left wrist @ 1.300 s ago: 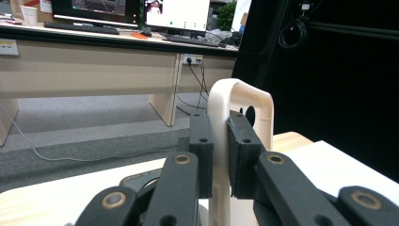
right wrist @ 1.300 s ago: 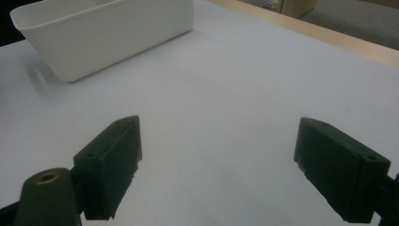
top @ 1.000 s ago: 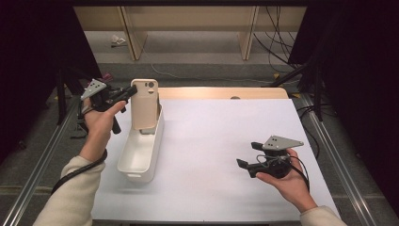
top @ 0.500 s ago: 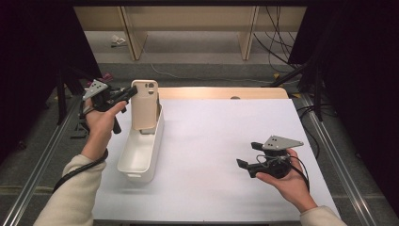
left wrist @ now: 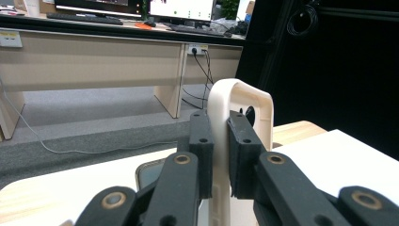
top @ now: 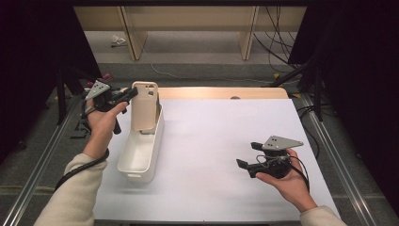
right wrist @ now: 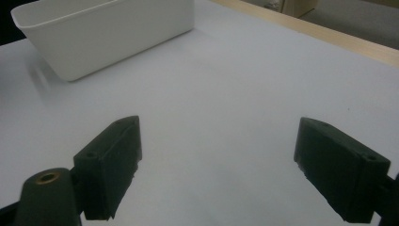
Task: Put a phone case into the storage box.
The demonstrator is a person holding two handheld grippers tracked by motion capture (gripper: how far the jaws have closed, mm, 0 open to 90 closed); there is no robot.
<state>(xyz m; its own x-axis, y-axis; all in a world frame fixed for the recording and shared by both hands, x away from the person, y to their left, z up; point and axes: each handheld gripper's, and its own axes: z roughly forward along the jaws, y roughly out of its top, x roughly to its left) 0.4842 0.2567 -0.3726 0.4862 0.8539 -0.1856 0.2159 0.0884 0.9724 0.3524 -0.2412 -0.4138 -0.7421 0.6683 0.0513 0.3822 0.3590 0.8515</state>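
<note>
A beige phone case (top: 143,107) stands upright at the far end of a long white bin (top: 136,170) on the left of the white table top. My left gripper (top: 131,94) comes in from the left and is shut on the case's upper edge. In the left gripper view both black pads clamp the case (left wrist: 241,94) between them. My right gripper (top: 248,154) rests in a hand near the front right of the table, open, with nothing between its fingers. In the right gripper view the jaws (right wrist: 219,165) stand wide over bare white surface, with the bin (right wrist: 108,33) farther off.
A wooden strip (top: 221,92) borders the far edge of the white surface. Metal rails (top: 331,155) run along both sides of the table. Beyond it are desk legs (top: 131,33) and cables (top: 277,28) on the floor.
</note>
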